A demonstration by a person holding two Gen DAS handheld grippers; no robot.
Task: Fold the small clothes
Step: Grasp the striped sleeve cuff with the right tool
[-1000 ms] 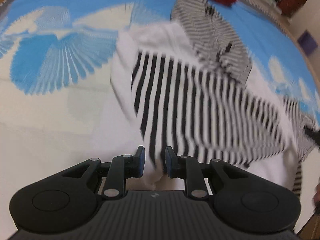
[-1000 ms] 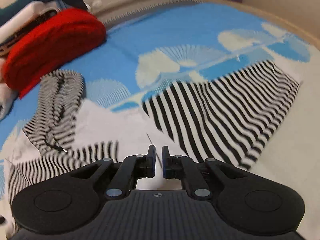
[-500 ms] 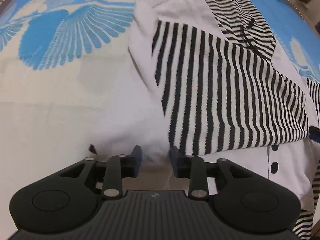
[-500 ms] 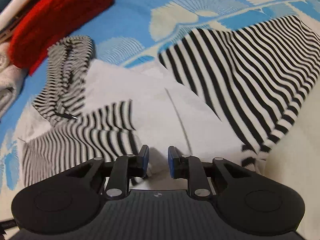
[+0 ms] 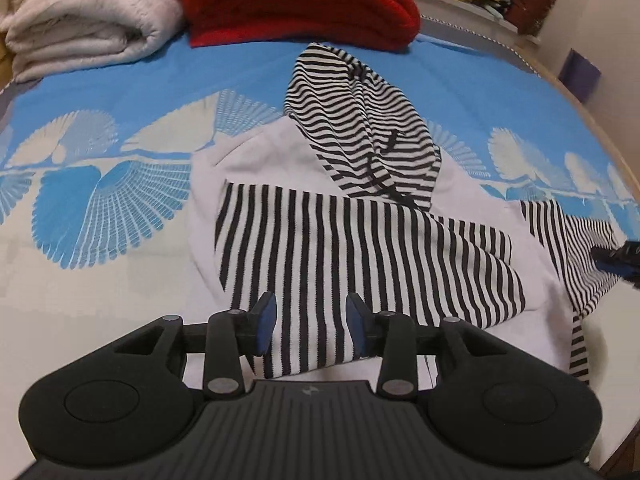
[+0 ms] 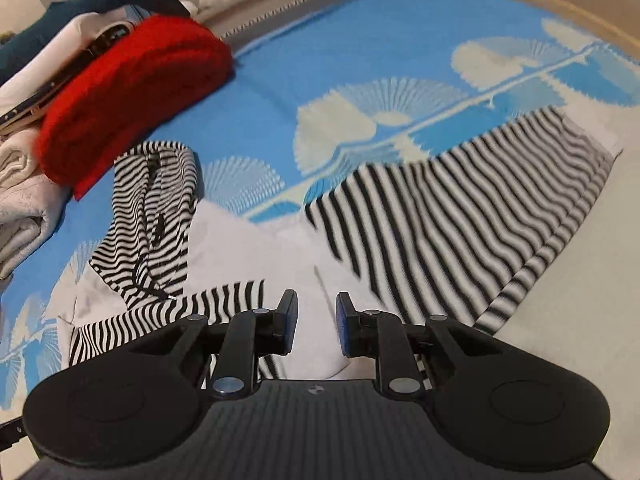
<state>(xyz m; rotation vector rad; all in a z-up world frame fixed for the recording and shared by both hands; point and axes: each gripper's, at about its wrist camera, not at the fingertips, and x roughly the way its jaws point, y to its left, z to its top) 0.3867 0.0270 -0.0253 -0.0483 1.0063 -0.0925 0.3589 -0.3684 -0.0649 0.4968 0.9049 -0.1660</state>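
Left wrist view: my left fingers (image 5: 307,322) have just been opening and hold nothing above the striped hoodie (image 5: 360,248), which lies on the bed (image 5: 120,272). My right fingers (image 6: 317,326) stand slightly apart, also empty.

Your garment (image 5: 360,248): white, black stripes. Bedcover (image 5: 120,208) at 9 o'clock: blue, cream fan motifs. Blanket (image 5: 296,0) at 12: red.

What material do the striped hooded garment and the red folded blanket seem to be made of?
Striped hooded garment: seemingly soft matte knit, probably cotton jersey; it drapes limply and wrinkles. Red folded blanket: likely thick fleece or plush; its surface looks fuzzy and its folds bulky.
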